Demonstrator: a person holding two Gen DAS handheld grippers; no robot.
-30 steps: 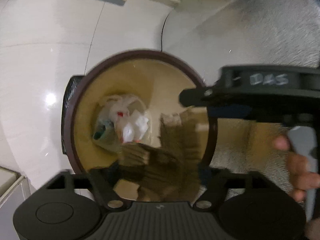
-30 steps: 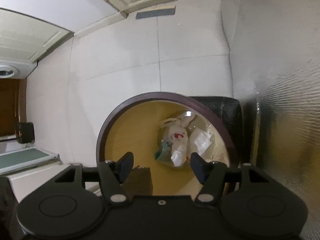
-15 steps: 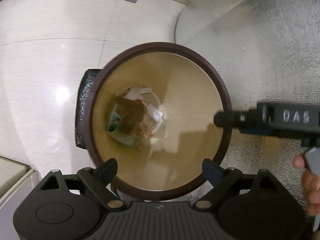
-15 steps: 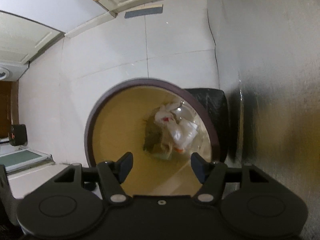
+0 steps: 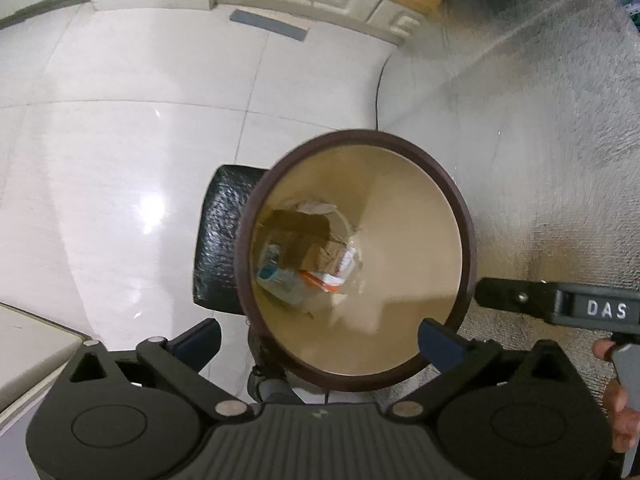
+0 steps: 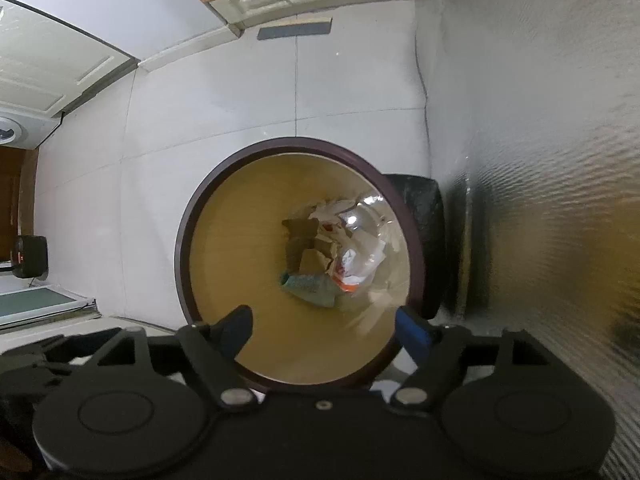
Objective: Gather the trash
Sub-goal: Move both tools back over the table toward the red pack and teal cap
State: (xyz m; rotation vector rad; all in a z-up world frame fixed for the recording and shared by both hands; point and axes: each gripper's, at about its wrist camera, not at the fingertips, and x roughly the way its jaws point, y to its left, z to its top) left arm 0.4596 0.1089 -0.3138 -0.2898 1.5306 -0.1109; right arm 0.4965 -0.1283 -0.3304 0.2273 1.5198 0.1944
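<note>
Left wrist view: bin (image 5: 400, 152) sits straight below both the wide-open, empty left gripper (image 5: 320, 338) and right gripper (image 6: 323, 326), whose jaws have just spread.

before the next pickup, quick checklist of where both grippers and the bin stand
1. Left gripper empty, jaws just opened wide: ok.
2. Right gripper empty, jaws just opened: ok.
3. Brown cardboard piece lying among the trash at the bottom of the trash bin: ok.
4. Bin upright, room left above the trash: ok.
5. Both grippers clear of the bin rim: ok.
6. Next piece of trash in view on the tiled floor: not ok, none visible.
</note>
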